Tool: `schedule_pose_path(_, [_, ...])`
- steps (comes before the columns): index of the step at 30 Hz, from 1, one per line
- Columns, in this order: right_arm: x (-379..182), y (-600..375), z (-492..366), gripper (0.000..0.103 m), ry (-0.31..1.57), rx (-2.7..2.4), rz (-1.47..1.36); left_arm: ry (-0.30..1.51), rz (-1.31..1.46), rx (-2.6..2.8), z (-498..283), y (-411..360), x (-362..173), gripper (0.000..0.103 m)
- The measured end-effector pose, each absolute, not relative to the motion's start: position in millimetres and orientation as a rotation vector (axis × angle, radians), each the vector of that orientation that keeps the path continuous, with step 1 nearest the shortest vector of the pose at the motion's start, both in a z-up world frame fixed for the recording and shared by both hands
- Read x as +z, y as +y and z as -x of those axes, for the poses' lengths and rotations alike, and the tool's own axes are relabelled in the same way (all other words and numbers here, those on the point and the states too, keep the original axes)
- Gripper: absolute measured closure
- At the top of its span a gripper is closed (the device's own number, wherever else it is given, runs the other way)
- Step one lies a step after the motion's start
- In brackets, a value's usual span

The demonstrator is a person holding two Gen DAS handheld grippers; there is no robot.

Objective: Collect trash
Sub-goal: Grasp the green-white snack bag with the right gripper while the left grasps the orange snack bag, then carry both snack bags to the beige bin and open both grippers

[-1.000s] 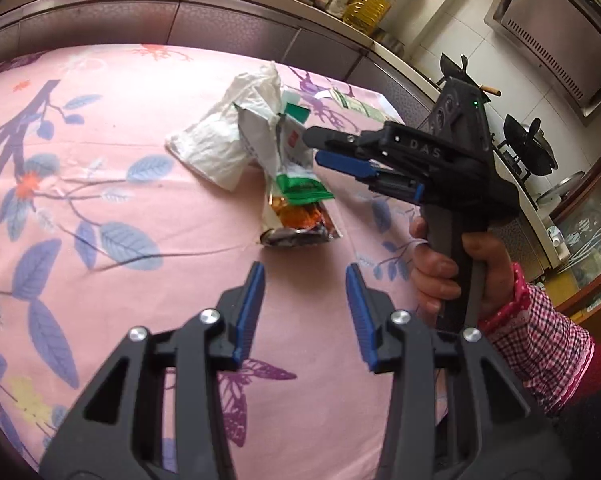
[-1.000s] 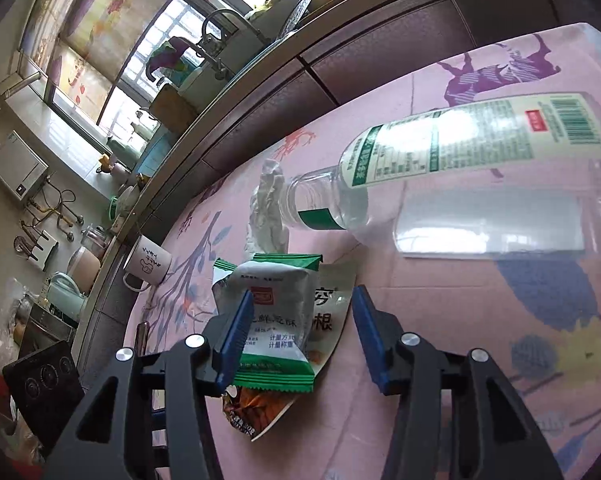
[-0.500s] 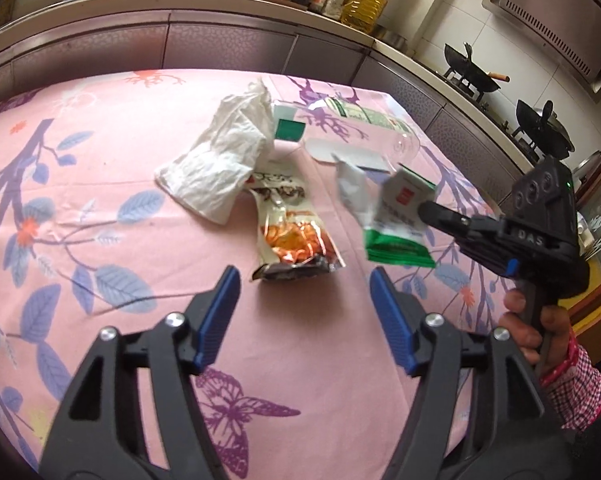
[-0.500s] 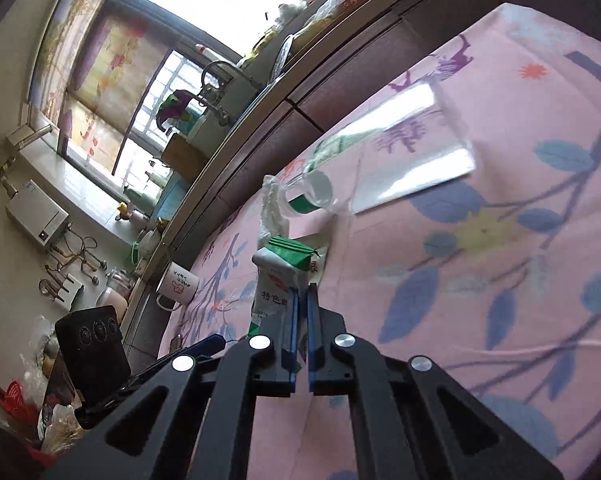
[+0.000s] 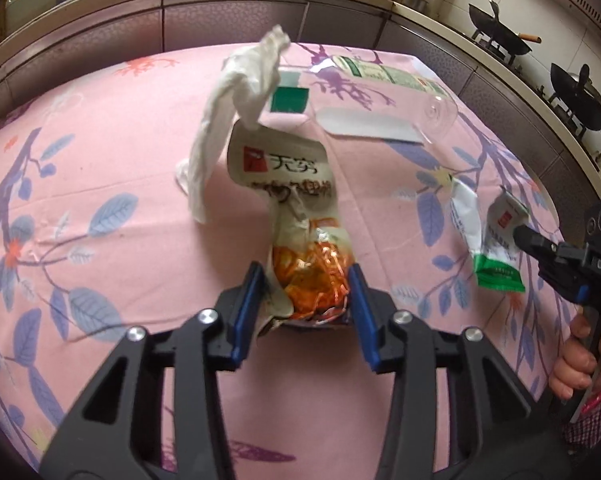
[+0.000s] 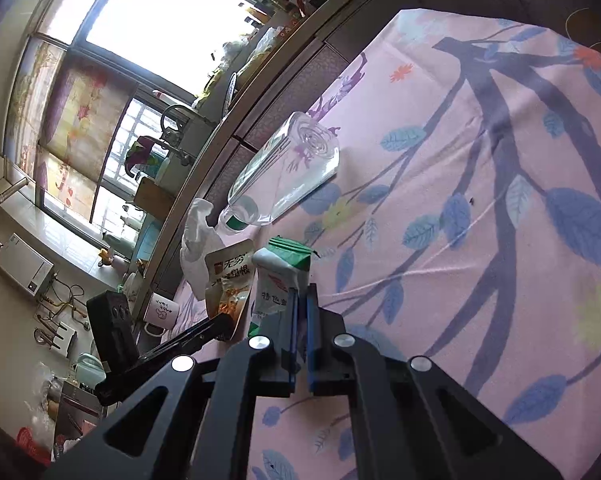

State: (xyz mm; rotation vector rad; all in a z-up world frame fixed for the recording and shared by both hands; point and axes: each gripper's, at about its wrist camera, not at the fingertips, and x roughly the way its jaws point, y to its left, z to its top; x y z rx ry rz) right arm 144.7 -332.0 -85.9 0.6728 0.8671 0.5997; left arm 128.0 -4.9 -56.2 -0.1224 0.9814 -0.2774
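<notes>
Two wrappers are being collected: the right gripper [image 6: 299, 312] is pinching the green wrapper [image 6: 278, 276] above the desk [image 5: 100, 152], while the left gripper [image 5: 306, 296], fingers just closing, is squeezing the orange wrapper [image 5: 300, 240], whose slick foil could slip free.

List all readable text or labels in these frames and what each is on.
"DAS": on the body of the right tool.
"无穷": large characters on the orange snack wrapper between the left tool pads; the lines below are blurred.
Green-and-white packet in the right tool: characters only partly legible.
Clear bottle label: too small.
Mug print: unreadable.
</notes>
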Motion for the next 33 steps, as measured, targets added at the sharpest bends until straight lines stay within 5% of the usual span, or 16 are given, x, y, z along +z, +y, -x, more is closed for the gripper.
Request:
schedule_pose_path(13, [-79, -353, -126, 0.102, 0.838, 0.584, -0.732, 1.058, 0.376, -0.649, -69, -20, -52, 0.062])
schedule_pose_path(33, [-90, -451, -107, 0.102, 0.718, 0.399, -0.866, 1.065, 0.112, -0.726, -112, -134, -49, 0.061])
